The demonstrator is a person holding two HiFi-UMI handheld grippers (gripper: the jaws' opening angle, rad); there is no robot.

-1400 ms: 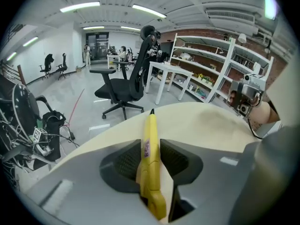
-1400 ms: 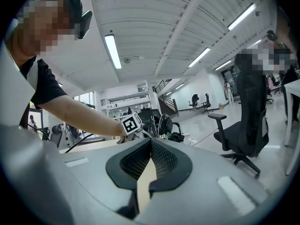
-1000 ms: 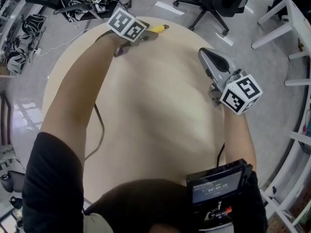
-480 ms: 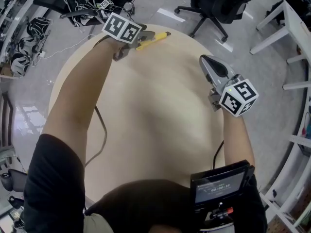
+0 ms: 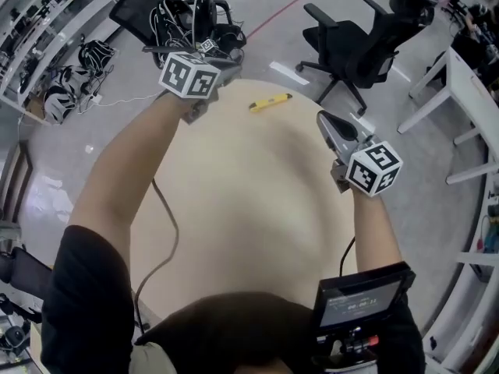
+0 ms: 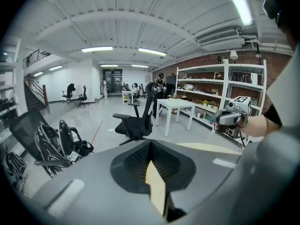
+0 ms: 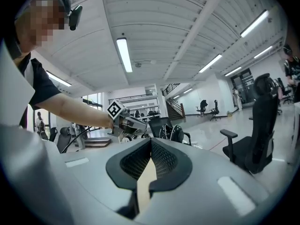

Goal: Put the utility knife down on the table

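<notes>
Beige and round, the wooden tabletop (image 5: pixel 249 201) fills the middle of the head view and bears only one loose thing. Above it hang the grey two-jaw left gripper with its marker cube (image 6: pixel 151 145) and the matching right gripper (image 5: pixel 323 119). Both are clenched, jaws pressed together with nothing between them. The yellow utility knife (image 5: pixel 270 102) lies flat on the table near its far edge, touching neither tool. It sits to the right of the left gripper and to the far left of the right one, so it lies between the two. Which is nearer cannot be told. Its long axis runs across the table, left to right, its right end angled slightly away. The knife looks already set down, so no further reach seems called for. Count: one table, two grippers, one knife.
</notes>
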